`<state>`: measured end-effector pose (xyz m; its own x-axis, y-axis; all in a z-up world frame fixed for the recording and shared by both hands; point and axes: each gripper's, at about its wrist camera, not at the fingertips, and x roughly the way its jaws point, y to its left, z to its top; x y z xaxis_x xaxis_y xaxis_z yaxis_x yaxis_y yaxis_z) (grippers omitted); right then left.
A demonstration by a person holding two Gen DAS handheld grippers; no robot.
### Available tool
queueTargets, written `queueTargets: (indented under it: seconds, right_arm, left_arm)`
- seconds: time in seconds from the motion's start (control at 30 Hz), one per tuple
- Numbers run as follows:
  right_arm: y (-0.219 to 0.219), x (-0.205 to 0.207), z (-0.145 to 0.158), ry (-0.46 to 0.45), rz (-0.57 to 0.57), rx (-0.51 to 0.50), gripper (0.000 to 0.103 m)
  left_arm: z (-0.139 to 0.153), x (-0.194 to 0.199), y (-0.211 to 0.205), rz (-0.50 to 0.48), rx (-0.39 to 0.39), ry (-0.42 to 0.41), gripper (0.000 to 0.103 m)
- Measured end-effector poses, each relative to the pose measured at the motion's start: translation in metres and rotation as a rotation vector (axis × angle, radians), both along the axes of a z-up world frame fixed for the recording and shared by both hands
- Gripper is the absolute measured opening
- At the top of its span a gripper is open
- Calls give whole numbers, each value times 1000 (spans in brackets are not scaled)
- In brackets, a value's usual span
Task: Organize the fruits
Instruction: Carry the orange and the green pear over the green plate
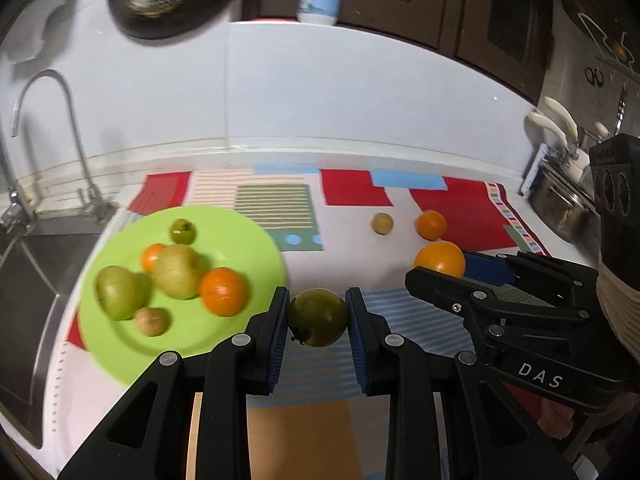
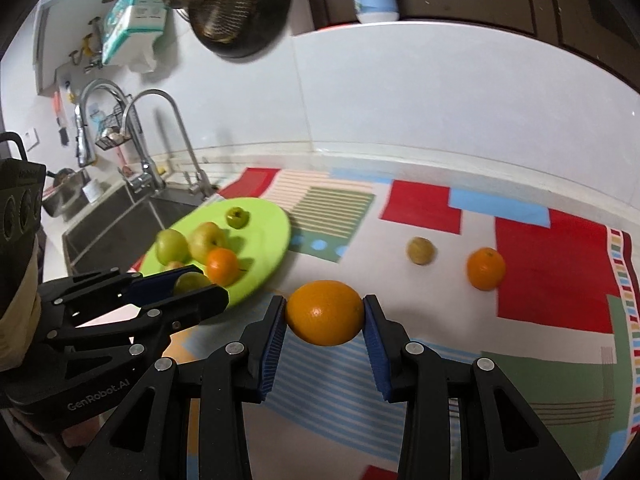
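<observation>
A kitchen counter with a patterned mat (image 2: 552, 264). The left gripper (image 1: 318, 316) is closed on a green fruit (image 1: 318, 317), just right of a green plate (image 1: 248, 236) holding 6 fruits. The right gripper (image 2: 325, 314) clamps an orange (image 2: 325, 313). Both seem mid-carry; next, each should likely release over the plate. 2 fruits lie on the far mat: a small orange (image 2: 485, 268) and a small yellowish fruit (image 2: 420, 251).

Plate (image 1: 256, 240) left on the mat (image 1: 348, 224), near the sink (image 1: 24, 264); two fruits (image 1: 382, 223) far right.
</observation>
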<state>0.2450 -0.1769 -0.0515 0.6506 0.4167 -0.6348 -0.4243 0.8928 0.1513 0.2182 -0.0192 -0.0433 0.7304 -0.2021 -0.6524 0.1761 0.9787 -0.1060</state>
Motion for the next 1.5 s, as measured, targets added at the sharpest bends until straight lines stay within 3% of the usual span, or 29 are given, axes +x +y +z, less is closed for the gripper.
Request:
queueTargets:
  seconds: [0.23, 0.7, 1.5]
  right_arm:
    - [32, -6, 7, -13, 31, 10, 39]
    - [93, 6, 15, -36, 0, 40, 39]
    - [133, 67, -15, 49, -141, 27, 39]
  left_arm:
    - [8, -7, 32, 50, 13, -20, 29]
    - [18, 12, 94, 50, 50, -50, 29]
    - [-16, 81, 144, 18, 53, 2, 29]
